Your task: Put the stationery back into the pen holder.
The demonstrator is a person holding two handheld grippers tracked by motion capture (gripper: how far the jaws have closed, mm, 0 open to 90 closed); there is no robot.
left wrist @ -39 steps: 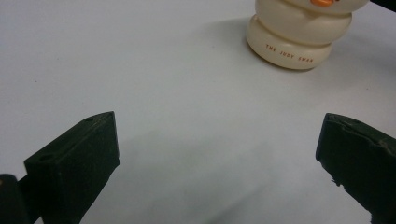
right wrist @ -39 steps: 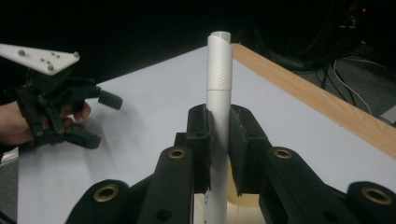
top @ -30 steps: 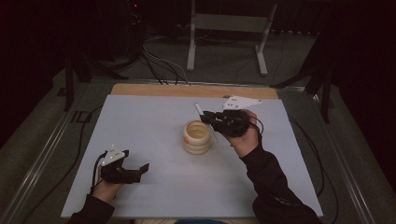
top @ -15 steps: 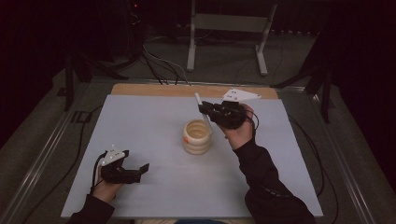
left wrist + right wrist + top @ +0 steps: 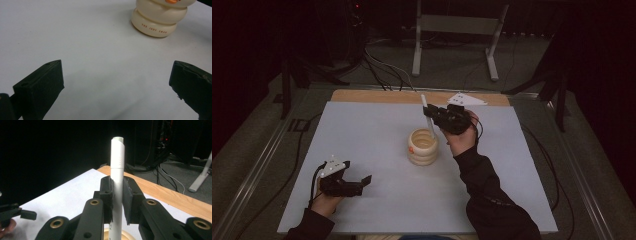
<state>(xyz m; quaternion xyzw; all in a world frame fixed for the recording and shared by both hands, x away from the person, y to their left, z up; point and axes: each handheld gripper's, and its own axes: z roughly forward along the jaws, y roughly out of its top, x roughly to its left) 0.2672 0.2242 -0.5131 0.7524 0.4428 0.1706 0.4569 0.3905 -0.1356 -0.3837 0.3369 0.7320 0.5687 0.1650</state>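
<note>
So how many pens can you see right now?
1. A white pen is clamped upright in the right gripper, its lower end in the cream holder. More may be hidden inside the holder.

Three cameras: one fixed overhead, one riding each gripper.

High view looks forward and down over the whole table [image 5: 362, 130]. Left gripper view sits low and close over the tabletop, catching the cream holder [image 5: 160, 18] at upper right, seen mid-frame from above. Right gripper view faces level across the table's far edge, close on the pen [image 5: 117, 182].
</note>
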